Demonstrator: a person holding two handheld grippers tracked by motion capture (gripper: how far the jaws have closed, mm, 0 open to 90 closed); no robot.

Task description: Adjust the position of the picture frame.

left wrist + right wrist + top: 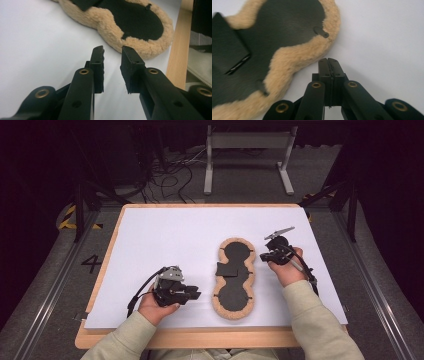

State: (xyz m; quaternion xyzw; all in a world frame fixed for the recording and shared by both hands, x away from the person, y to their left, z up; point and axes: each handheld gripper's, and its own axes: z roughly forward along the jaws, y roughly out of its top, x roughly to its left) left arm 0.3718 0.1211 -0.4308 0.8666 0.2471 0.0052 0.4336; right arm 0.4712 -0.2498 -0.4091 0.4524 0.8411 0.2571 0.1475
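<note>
One fleece pad (233, 279) lies flat near the middle of the white sheet, slightly toward our right and nearer the front edge. We note a peanut-like outline: two rounded lobes joined by a narrower waist. Its rim is tan, curly pile, thick and woolly; the face inside the rim is smooth black fabric, matte, following the same two-lobed outline. A squarish black flap (225, 268) sits on the waist, and small black tabs (321, 31) cross from the dark face onto the fleece border at several spots.

We see the right gripper (274, 255) just beside the pad's far lobe, at its right edge, apart from the fleece. In the right gripper view its two black jaws are clenched flat against each other with nothing between them, tips (329, 62) close to the curly rim without touching it.

We see the left gripper (192, 295) to the left of the pad's near lobe, clear of it. In the left gripper view its jaws stand parted with a plain gap and nothing in it; the ribbed pads (100, 65) face each other and point toward the near lobe's fleece edge.

Both grippers are hard black plastic with brass-coloured pivot bushings. Cream sleeves (315, 320) cover both forearms. The white sheet (165, 235) is smooth and covers a light wooden board (180, 338), whose bare edge shows along the front.
</note>
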